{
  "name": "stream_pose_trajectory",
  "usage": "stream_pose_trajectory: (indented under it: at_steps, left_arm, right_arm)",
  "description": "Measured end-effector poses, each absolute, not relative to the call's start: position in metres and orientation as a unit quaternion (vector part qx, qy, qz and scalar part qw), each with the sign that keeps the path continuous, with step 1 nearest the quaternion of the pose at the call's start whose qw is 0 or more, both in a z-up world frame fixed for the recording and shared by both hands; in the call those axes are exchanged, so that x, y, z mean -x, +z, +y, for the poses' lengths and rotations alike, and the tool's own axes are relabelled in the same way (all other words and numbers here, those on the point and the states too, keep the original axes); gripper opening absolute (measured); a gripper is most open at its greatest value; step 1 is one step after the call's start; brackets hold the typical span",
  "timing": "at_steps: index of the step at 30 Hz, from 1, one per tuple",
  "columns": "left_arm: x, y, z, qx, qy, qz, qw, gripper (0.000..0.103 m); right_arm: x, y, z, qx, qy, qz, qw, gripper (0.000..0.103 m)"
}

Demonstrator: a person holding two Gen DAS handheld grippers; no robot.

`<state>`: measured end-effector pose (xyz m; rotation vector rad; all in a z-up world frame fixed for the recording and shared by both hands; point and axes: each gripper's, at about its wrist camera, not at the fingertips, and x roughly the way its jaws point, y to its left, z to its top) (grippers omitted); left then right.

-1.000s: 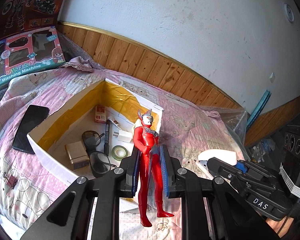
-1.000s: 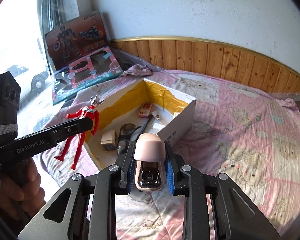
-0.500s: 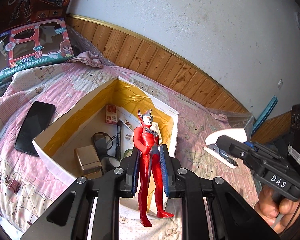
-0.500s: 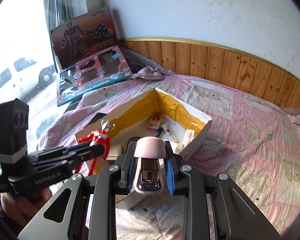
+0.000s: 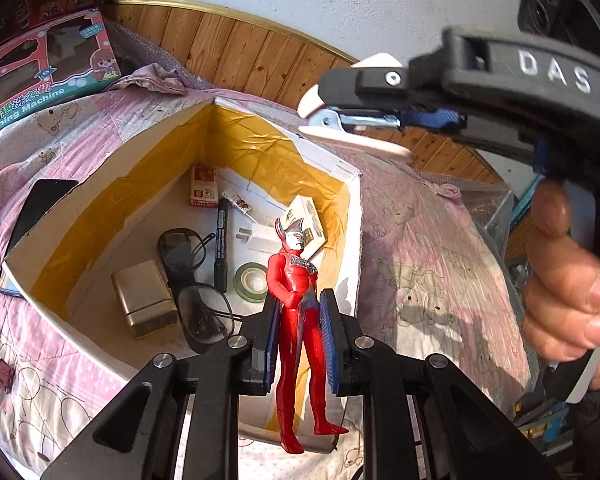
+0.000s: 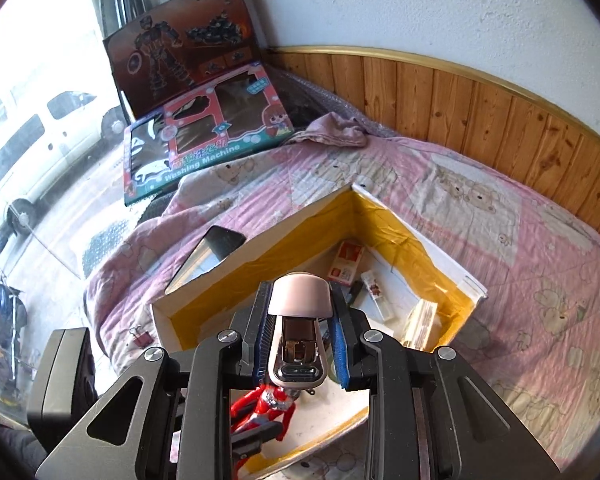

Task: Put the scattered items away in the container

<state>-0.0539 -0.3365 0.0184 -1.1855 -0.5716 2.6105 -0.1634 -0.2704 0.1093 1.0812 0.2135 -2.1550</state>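
Over the box (image 5: pixel 100 208), left tool (image 5: pixel 299 344) gripping red figure (image 5: pixel 300 312), right tool (image 6: pixel 300 344) gripping stapler (image 6: pixel 298 336)

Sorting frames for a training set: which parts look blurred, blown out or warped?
Left wrist view: right gripper and stapler close, soft; hard sun on the box. Right wrist view: window overexposed; wood panelling bowed by fisheye.

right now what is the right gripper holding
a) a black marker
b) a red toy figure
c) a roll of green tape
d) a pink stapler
d: in the right wrist view the right gripper is shut on the pink stapler, pinched between its blue pads; the red toy figure is held in the left gripper over the box.
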Motion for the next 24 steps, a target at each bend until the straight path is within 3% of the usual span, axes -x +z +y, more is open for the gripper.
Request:
stream_pose_trajectory:
  at_steps: [13, 14, 15, 16, 19, 24]
  left_arm:
    - [0.076, -0.001, -0.341, 0.427, 0.878, -0.188, 0.102, 0.021]
    - [0.078, -0.004, -0.343, 0.431, 0.877, -0.191, 0.095, 0.022]
    - [0.080, -0.006, -0.347, 0.432, 0.875, -0.197, 0.089, 0.027]
    - [0.080, -0.007, -0.351, 0.432, 0.874, -0.205, 0.084, 0.032]
    - [0.072, -0.002, -0.364, 0.417, 0.880, -0.216, 0.073, 0.040]
    - [0.052, 0.012, -0.374, 0.404, 0.891, -0.198, 0.057, 0.043]
  right_arm:
    - [0.220, 0.058, -0.330, -0.446, -0.805, 0.145, 0.364, 0.029]
    - [0.224, 0.054, -0.331, -0.439, -0.809, 0.151, 0.361, 0.032]
    - [0.228, 0.051, -0.331, -0.436, -0.815, 0.157, 0.348, 0.044]
    - [0.231, 0.049, -0.328, -0.432, -0.823, 0.160, 0.333, 0.046]
    - [0.235, 0.052, -0.315, -0.432, -0.831, 0.141, 0.321, 0.046]
    - [0.214, 0.070, -0.289, -0.432, -0.832, 0.115, 0.328, 0.046]
